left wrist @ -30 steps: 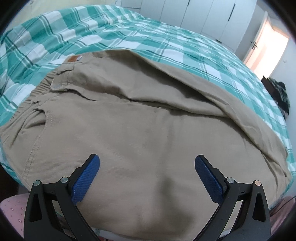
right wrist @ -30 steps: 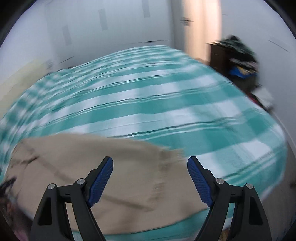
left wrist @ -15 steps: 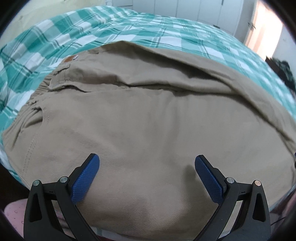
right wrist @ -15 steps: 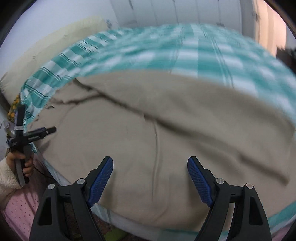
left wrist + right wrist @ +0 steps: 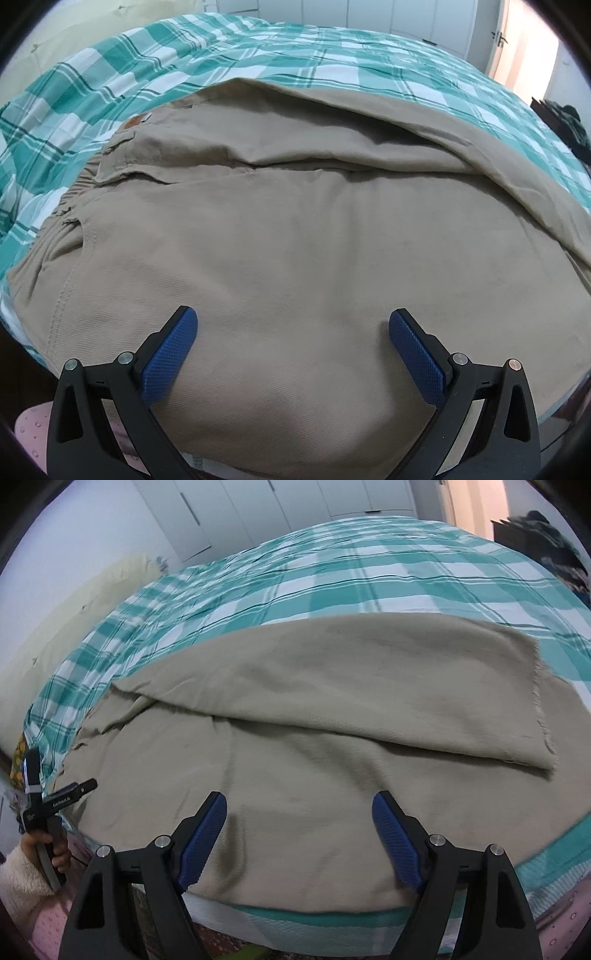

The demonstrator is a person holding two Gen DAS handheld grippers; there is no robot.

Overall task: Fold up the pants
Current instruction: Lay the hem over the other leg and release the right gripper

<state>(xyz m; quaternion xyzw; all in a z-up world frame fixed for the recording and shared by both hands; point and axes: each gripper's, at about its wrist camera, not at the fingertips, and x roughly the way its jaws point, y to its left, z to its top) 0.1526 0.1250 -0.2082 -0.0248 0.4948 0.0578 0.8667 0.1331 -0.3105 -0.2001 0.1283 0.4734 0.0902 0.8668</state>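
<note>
The tan cotton pants (image 5: 295, 236) lie spread out on a bed covered by a green and white checked sheet (image 5: 258, 51), close to the near edge of the bed. One leg is folded over the other, so a long soft ridge runs across the cloth. The fabric looks thick and a little wrinkled.

The left wrist view shows the top end of the pants: the gathered stretchy waistband (image 5: 70, 199), a pocket flap, and a small brown label (image 5: 135, 121). The left gripper (image 5: 293, 325) hangs over the cloth with its blue pads wide apart and nothing between them.

The right wrist view shows the other end: the bottom of the folded leg with a rough, frayed hem (image 5: 539, 705). It also shows the person's left hand (image 5: 46, 847) in a fluffy cream sleeve (image 5: 18, 882), holding the other tool's handle at the far left. The right gripper (image 5: 299, 808) is spread wide too, just above the pants, gripping nothing.
</note>
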